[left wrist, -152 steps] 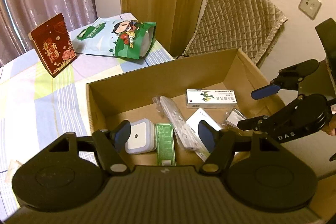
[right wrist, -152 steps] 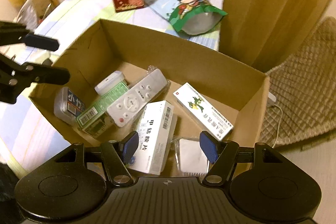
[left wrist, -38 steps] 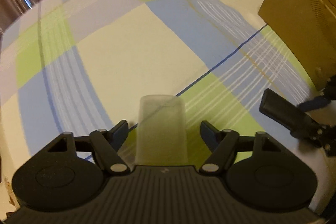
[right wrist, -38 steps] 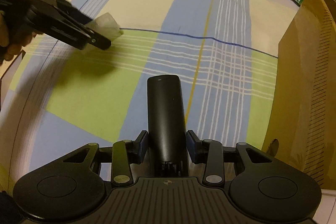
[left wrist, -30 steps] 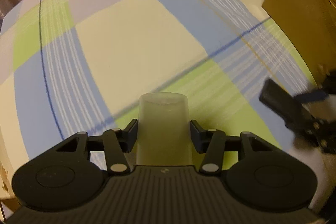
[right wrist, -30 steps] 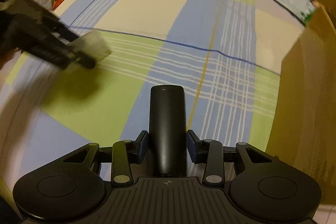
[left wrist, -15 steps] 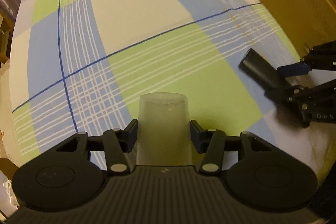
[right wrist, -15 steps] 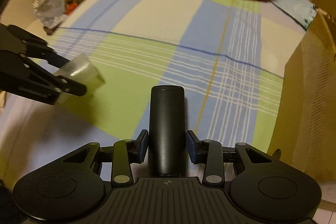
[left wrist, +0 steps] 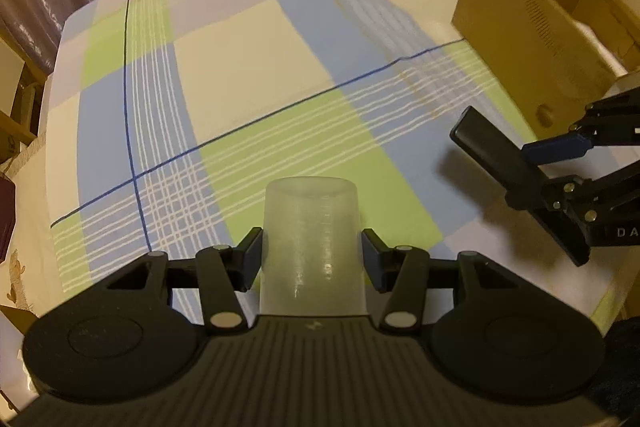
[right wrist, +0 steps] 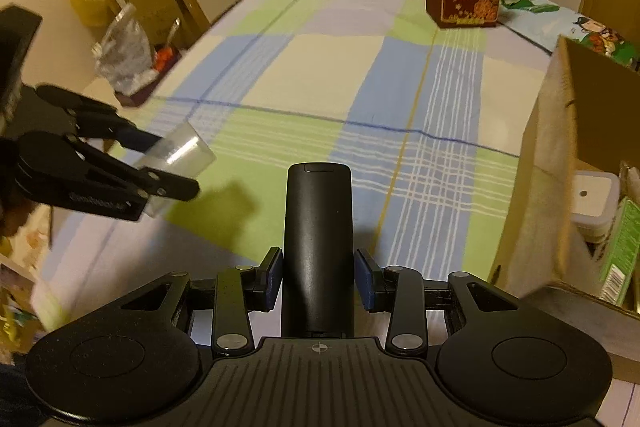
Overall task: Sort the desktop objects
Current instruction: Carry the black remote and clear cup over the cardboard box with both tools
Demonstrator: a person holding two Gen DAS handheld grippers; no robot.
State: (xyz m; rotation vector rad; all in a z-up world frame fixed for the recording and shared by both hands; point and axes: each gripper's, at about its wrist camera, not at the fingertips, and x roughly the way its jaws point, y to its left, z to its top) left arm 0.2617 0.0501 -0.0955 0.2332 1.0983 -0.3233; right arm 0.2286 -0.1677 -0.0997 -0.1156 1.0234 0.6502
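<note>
Translucent cup [left wrist: 313,247] clamped in left tongs [left wrist: 312,257]; black remote [right wrist: 318,243] clamped in right tongs [right wrist: 319,277]; cardboard box [right wrist: 560,187] right of right tongs.

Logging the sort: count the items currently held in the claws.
2. A translucent plastic container is clamped in the left claw, and a black remote in the right claw, both above the plaid tablecloth. Other items sit partly hidden in the cardboard box.

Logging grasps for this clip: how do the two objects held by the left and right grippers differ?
The frosted plastic container is translucent, wide and blocky; the black remote is opaque, narrow and long. The left gripper stands wider than the right gripper. Both are clamped, above the tablecloth.
</note>
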